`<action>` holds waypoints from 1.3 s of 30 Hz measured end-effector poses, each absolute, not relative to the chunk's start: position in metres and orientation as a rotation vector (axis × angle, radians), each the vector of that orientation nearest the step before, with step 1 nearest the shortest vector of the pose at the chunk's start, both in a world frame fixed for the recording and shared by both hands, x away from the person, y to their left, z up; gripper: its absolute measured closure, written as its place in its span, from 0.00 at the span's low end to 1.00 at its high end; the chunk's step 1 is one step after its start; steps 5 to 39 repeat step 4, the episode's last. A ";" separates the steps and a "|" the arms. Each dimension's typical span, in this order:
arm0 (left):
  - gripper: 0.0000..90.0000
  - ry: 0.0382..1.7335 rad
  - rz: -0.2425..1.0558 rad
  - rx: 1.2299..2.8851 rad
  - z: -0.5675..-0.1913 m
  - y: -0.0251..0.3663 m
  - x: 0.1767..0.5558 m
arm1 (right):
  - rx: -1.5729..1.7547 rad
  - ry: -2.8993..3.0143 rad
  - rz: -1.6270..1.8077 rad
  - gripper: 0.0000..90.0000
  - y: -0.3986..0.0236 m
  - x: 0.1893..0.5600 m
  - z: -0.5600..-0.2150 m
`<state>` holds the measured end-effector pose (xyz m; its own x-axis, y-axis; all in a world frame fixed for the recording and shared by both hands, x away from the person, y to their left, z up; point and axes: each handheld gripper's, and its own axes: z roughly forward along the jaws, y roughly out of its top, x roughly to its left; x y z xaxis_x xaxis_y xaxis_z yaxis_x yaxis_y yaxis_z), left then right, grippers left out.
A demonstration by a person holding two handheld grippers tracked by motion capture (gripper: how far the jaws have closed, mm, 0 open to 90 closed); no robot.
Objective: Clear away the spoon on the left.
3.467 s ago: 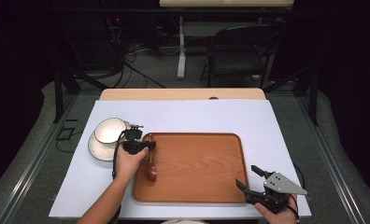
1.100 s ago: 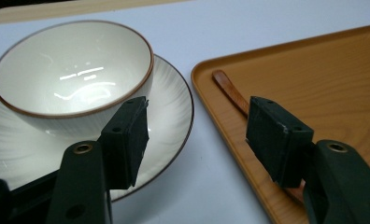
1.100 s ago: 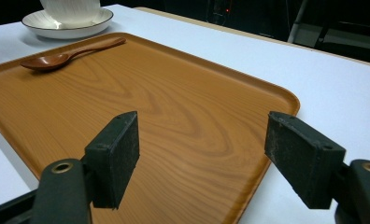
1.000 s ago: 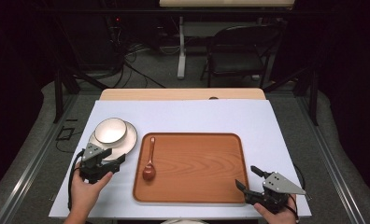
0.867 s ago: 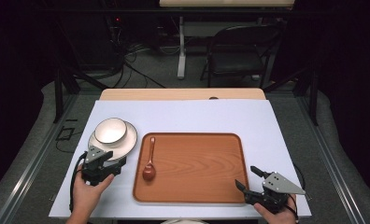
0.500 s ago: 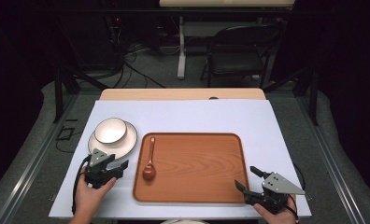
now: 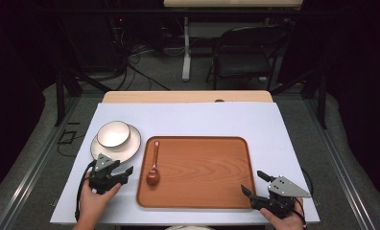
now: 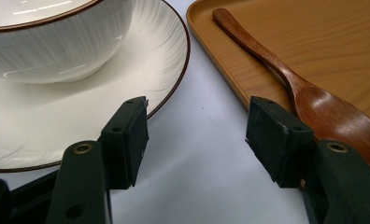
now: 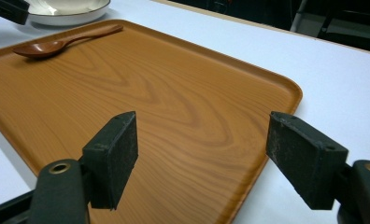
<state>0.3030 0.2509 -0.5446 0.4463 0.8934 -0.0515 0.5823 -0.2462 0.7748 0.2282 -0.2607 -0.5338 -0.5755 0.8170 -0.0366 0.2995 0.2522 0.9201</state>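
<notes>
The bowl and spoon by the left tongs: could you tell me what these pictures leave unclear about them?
- Bowl: its inside, cut off by the top edge of the left gripper view; too small in the high view.
- Spoon: its tip, hidden behind a pad of the left tongs.

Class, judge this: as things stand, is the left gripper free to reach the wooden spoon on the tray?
Probably yes. The left gripper is open beside the tray, and the spoon lies just inside the near rim with bare table between them; the bowl sits off to the side.
</notes>
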 end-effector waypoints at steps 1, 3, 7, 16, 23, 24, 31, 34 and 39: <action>0.43 1.246 0.516 1.943 -0.544 0.251 0.303 | 1.012 2.006 1.298 0.27 -0.261 0.229 -0.534; 0.43 1.246 0.498 1.934 -0.544 0.252 0.304 | 0.979 1.992 1.238 0.27 -0.260 0.228 -0.531; 0.43 1.242 0.488 1.929 -0.544 0.252 0.304 | 0.950 1.988 1.209 0.27 -0.259 0.226 -0.529; 0.43 1.242 0.488 1.929 -0.544 0.252 0.304 | 0.950 1.988 1.209 0.27 -0.259 0.226 -0.529; 0.43 1.242 0.488 1.929 -0.544 0.252 0.304 | 0.950 1.988 1.209 0.27 -0.259 0.226 -0.529; 0.43 1.242 0.488 1.929 -0.544 0.252 0.304 | 0.950 1.988 1.209 0.27 -0.259 0.226 -0.529; 0.43 1.242 0.488 1.929 -0.544 0.252 0.304 | 0.950 1.988 1.209 0.27 -0.259 0.226 -0.529; 0.43 1.242 0.488 1.929 -0.544 0.252 0.304 | 0.950 1.988 1.209 0.27 -0.259 0.226 -0.529; 0.43 1.242 0.488 1.929 -0.544 0.252 0.304 | 0.950 1.988 1.209 0.27 -0.259 0.226 -0.529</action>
